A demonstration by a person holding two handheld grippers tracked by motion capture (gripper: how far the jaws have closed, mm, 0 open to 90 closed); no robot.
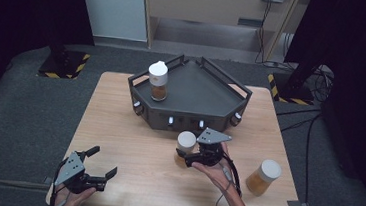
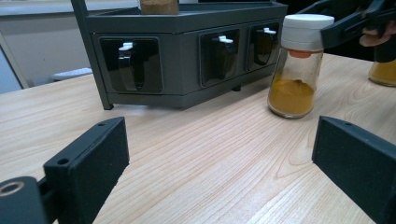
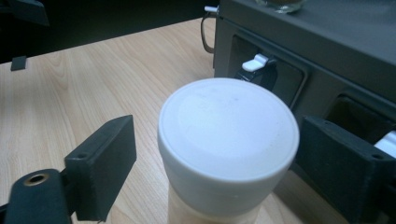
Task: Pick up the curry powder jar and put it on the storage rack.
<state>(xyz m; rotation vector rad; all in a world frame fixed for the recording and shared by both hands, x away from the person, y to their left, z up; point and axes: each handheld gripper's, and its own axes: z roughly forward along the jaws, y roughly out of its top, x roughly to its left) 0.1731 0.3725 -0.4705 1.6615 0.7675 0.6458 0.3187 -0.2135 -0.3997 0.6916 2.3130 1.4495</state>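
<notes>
The right tongs are spread around the white cap of the middle jar, which stands on the worktop just in front of the rack; in the right gripper view one pad stands clear of the cap on one side while the other sits at or just beside it, so nothing is pinched yet. To take it well, I would centre the cap between the pads, keep the tongs level, and close evenly on the cap's straight side wall rather than its rounded top edge, so the jar does not tip or skid toward the rack's knobs. The jar is clear glass, round, with yellow powder in the lower part and a smooth matte plastic cap; glass and cap both look slippery, so a firm grip low on the cap seems wise. The left tongs rest spread wide and empty near the worktop's near left edge. A second jar stands on the dark metal rack's tray, a third at the right on the pale wood-grain top.
</notes>
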